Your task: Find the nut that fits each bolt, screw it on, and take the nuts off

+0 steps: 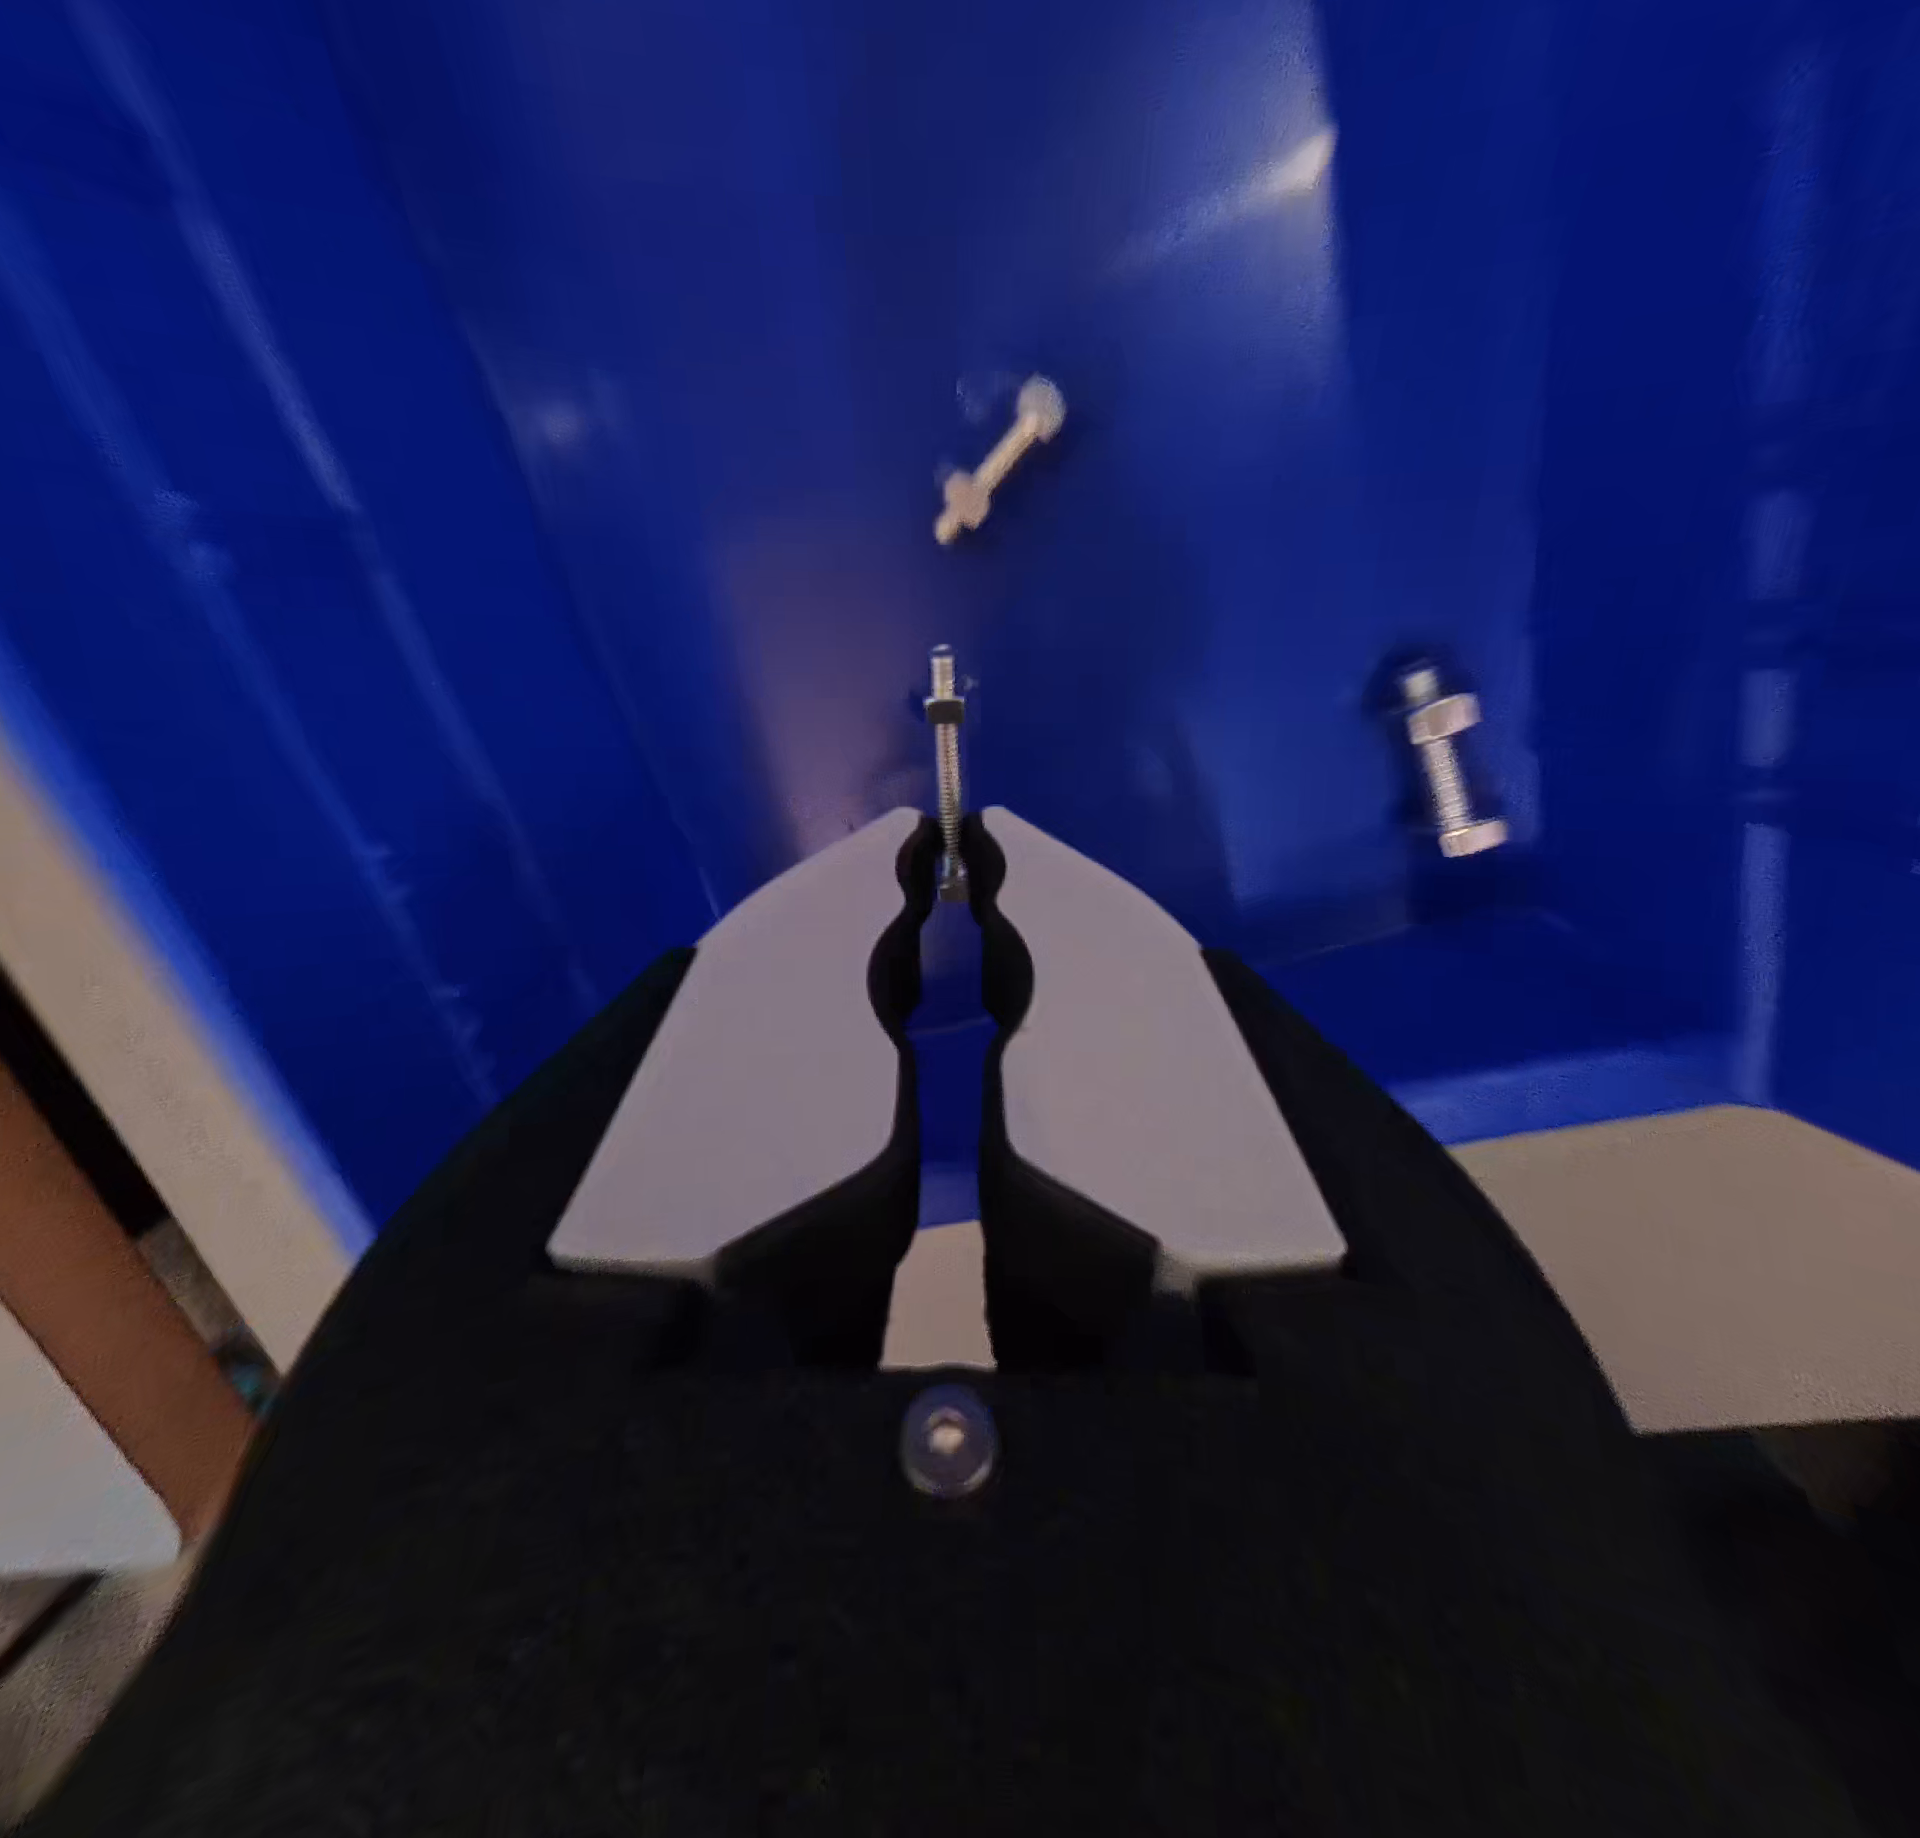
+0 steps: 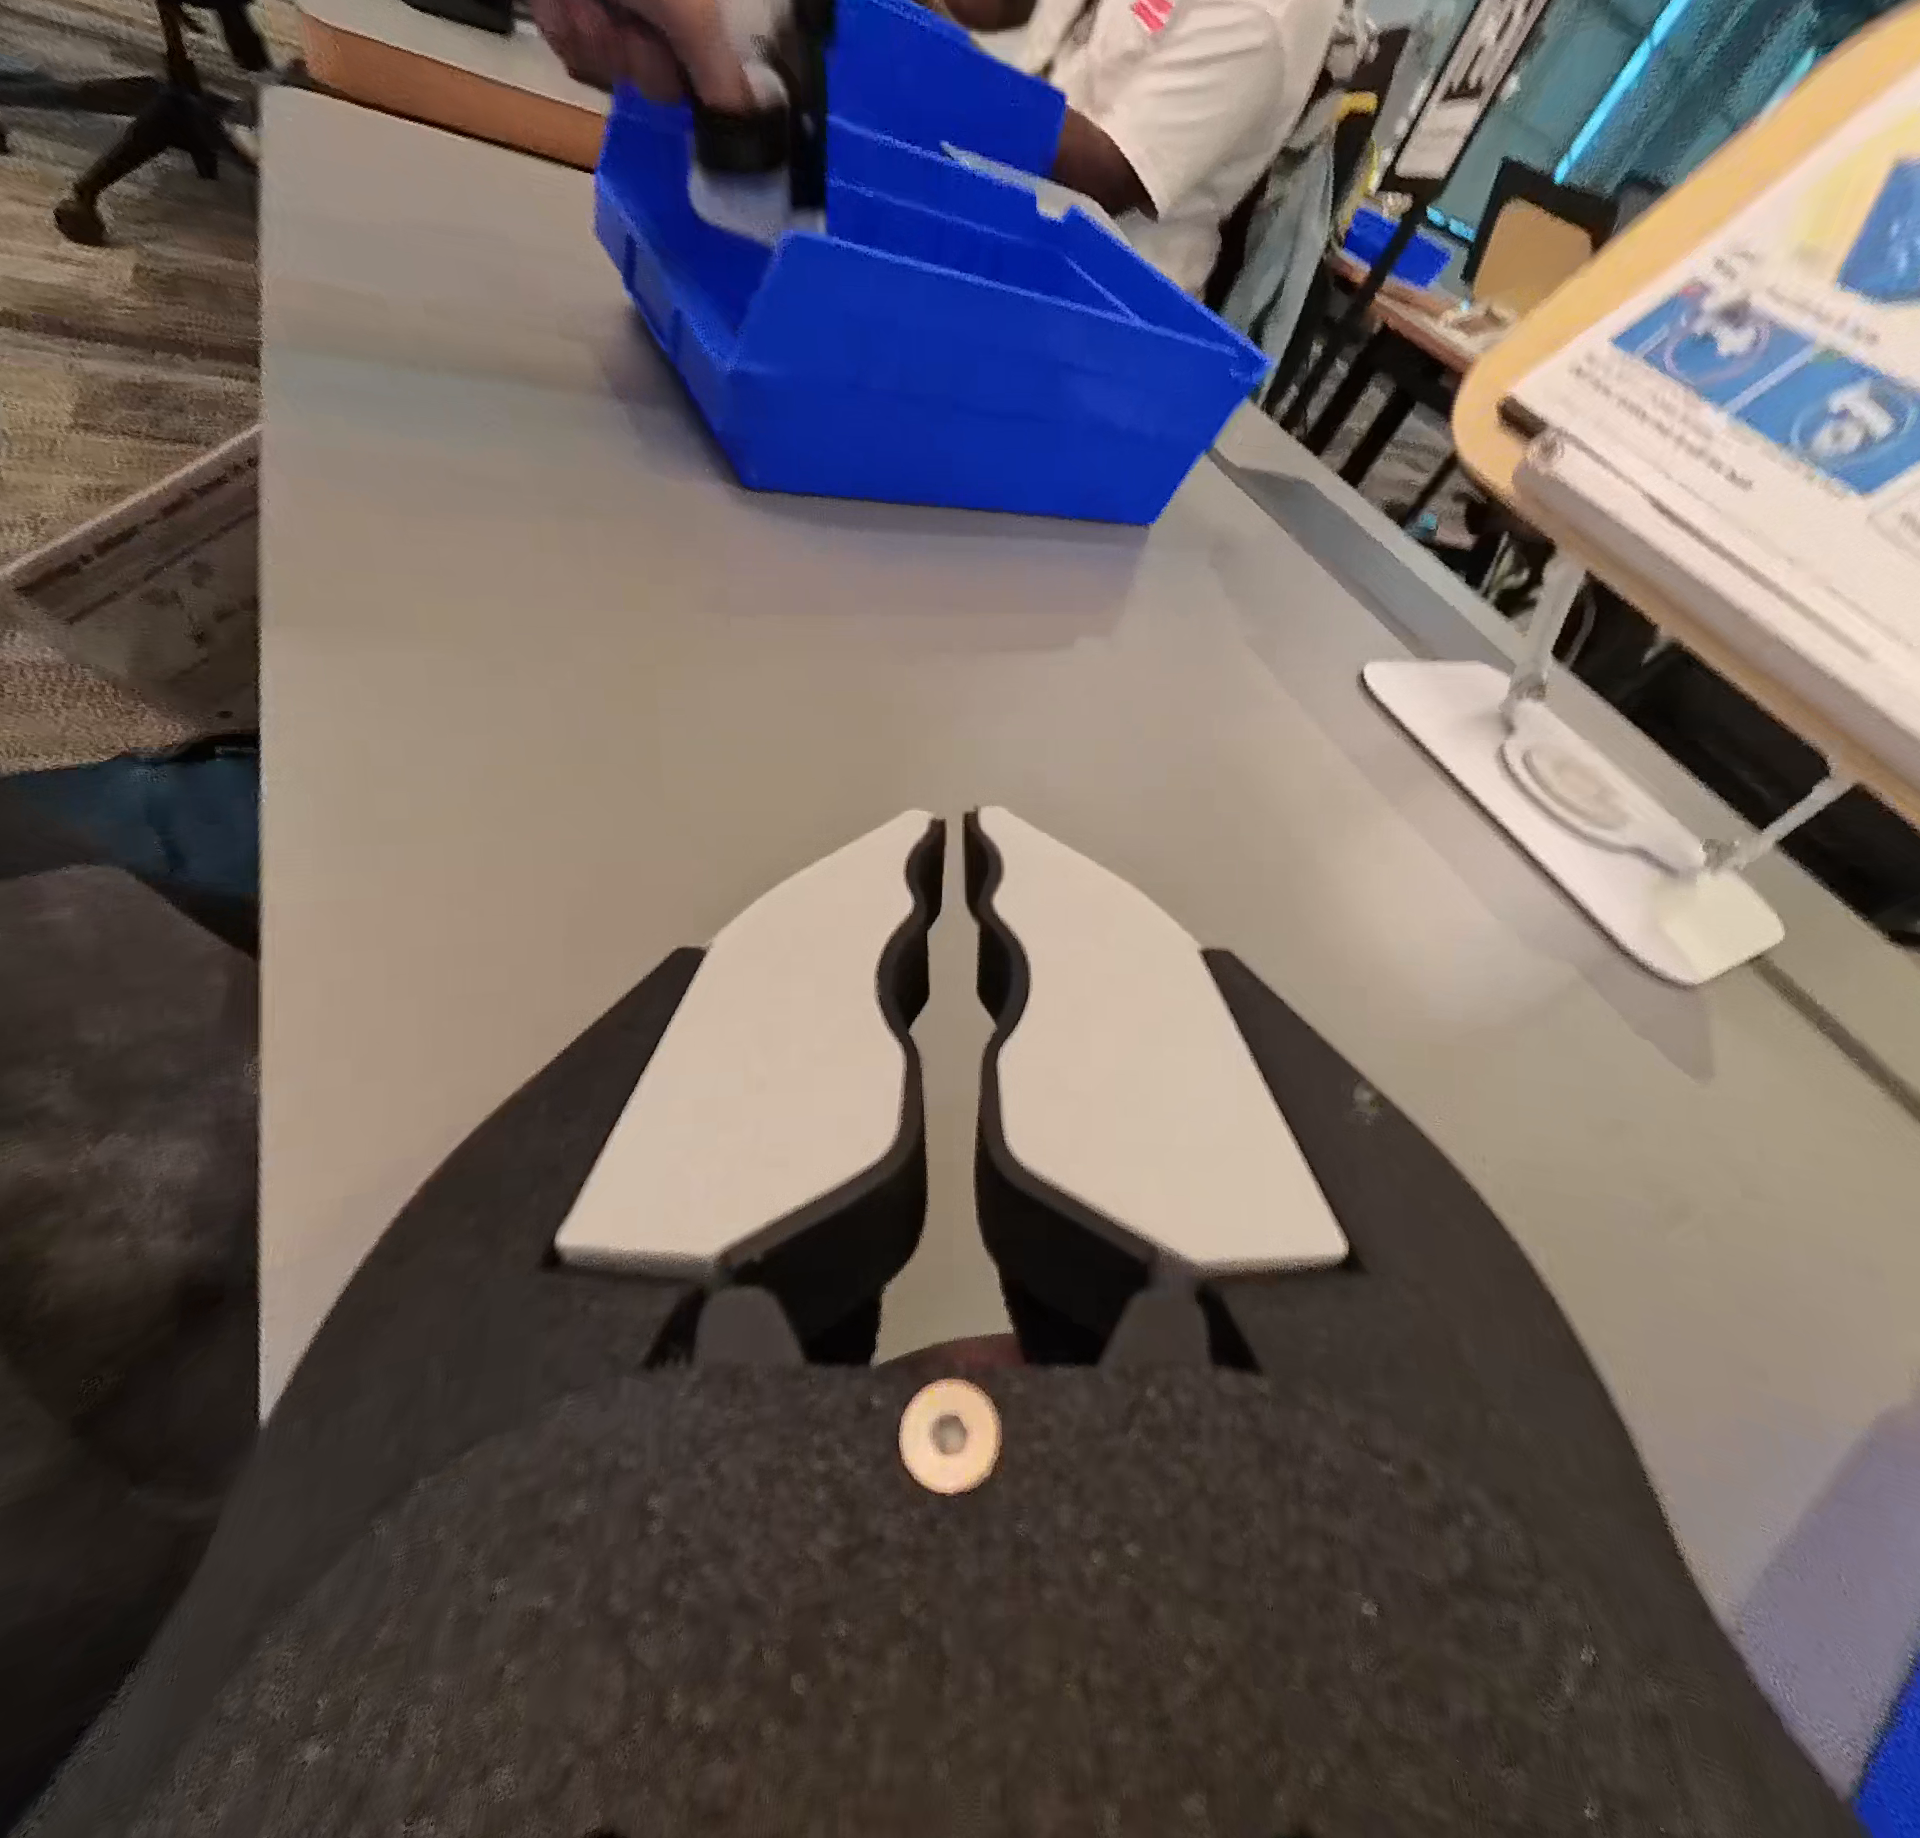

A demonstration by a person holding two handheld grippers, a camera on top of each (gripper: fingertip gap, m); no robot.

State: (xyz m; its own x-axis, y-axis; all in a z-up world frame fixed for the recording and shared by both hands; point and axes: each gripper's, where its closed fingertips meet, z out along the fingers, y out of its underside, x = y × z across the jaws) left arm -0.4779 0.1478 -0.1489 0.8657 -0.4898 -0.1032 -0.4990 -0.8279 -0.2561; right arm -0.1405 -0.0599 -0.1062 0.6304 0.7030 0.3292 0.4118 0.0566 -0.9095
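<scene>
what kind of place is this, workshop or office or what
Probably an office or lab set up for demos, not a workshop: a grey table with a blue bin, an instruction sheet on a stand, an office chair on carpet, and another person nearby.

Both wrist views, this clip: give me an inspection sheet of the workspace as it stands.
Surface: grey table, bare around the bin.
Job's things: blue bin; thin bolt with a small nut; inside the bin, a slim bolt and a thick bolt, each carrying a nut.
Clutter: document stand with a printed page.
Grippers: left tongs shut on the thin bolt over the bin; right tongs nearly closed, empty.
Cables: nothing seen.
Surroundings: a seated person, office chair.
</scene>
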